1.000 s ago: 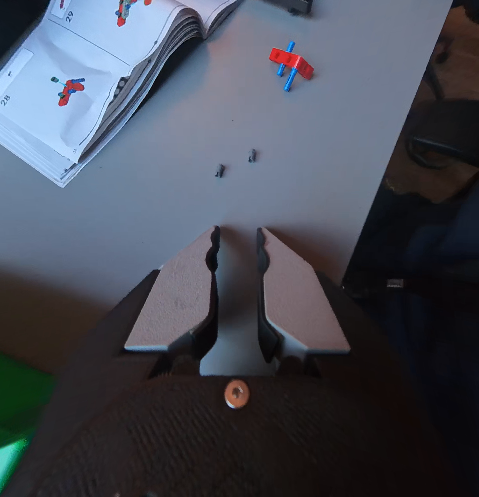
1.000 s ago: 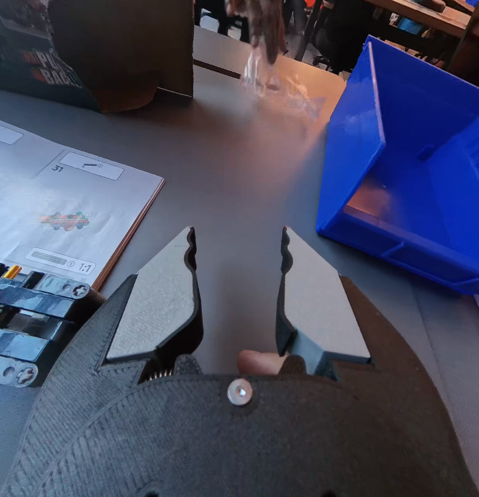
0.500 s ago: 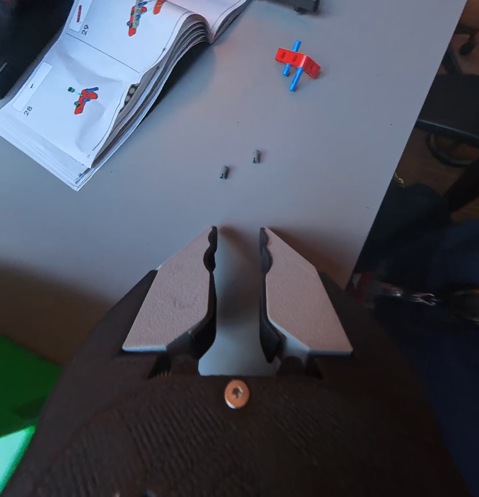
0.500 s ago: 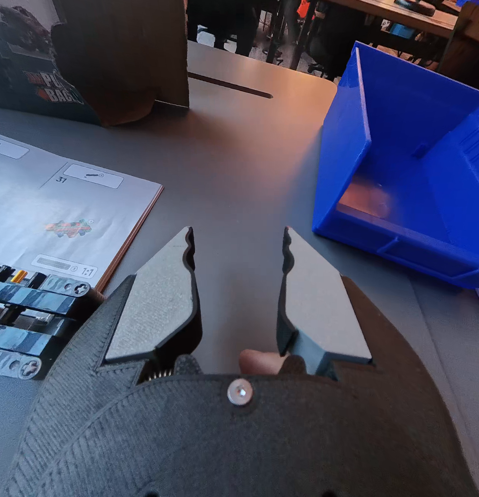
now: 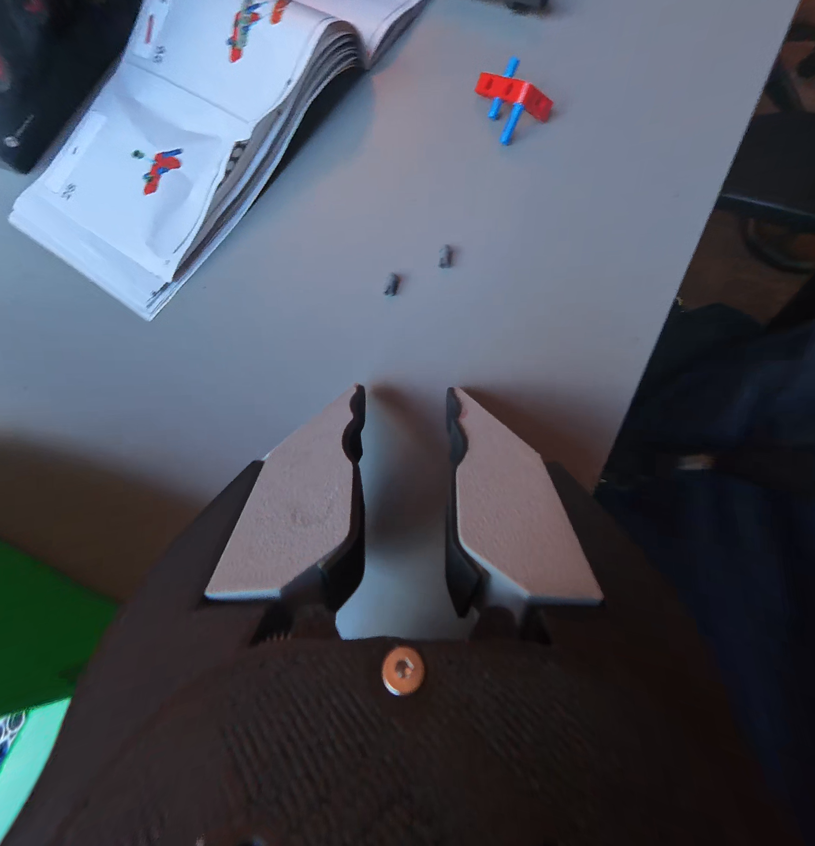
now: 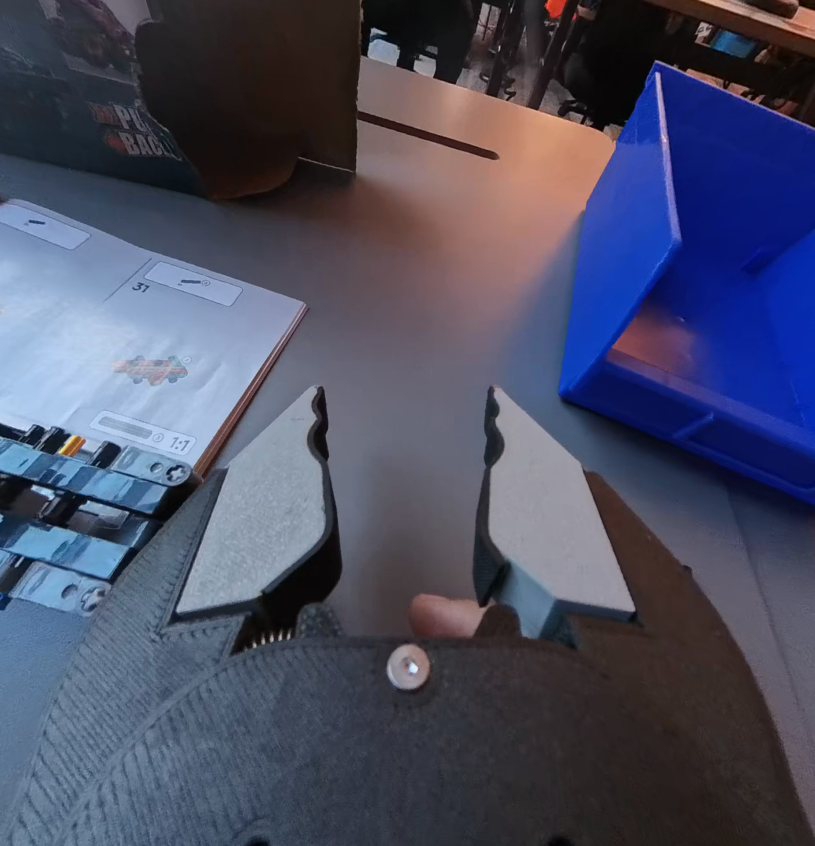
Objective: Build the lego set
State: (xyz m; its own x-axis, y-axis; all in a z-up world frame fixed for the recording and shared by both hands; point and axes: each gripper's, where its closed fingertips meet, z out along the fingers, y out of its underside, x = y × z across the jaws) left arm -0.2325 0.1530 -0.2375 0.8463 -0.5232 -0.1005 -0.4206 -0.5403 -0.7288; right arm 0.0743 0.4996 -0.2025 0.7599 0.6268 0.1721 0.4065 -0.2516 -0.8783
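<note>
Two grippers are in play and both are empty: the left gripper (image 5: 404, 393) hangs above the grey table (image 5: 304, 348) with a narrow gap between its fingers, and the right gripper (image 6: 404, 393) is spread wider over bare tabletop, holding nothing.

By my judgement the build is partway through. One dark, many-beamed assembly (image 6: 71, 508) sits at the near left of the right wrist view, partly on the open instruction booklet (image 6: 135, 329) and just beside the right gripper's left finger. One small sub-build, a red beam with two blue axles through it (image 5: 513, 96), lies farther up the table in the left wrist view, apart from everything else. Two small dark pins (image 5: 391, 284) (image 5: 445, 255) lie loose between it and the left gripper, near each other but not touching; these look like the next parts to fit.

Also counted: one blue bin (image 6: 717, 284) at right, whose visible inside shows no parts, one set box (image 6: 89, 91) behind the booklet
</note>
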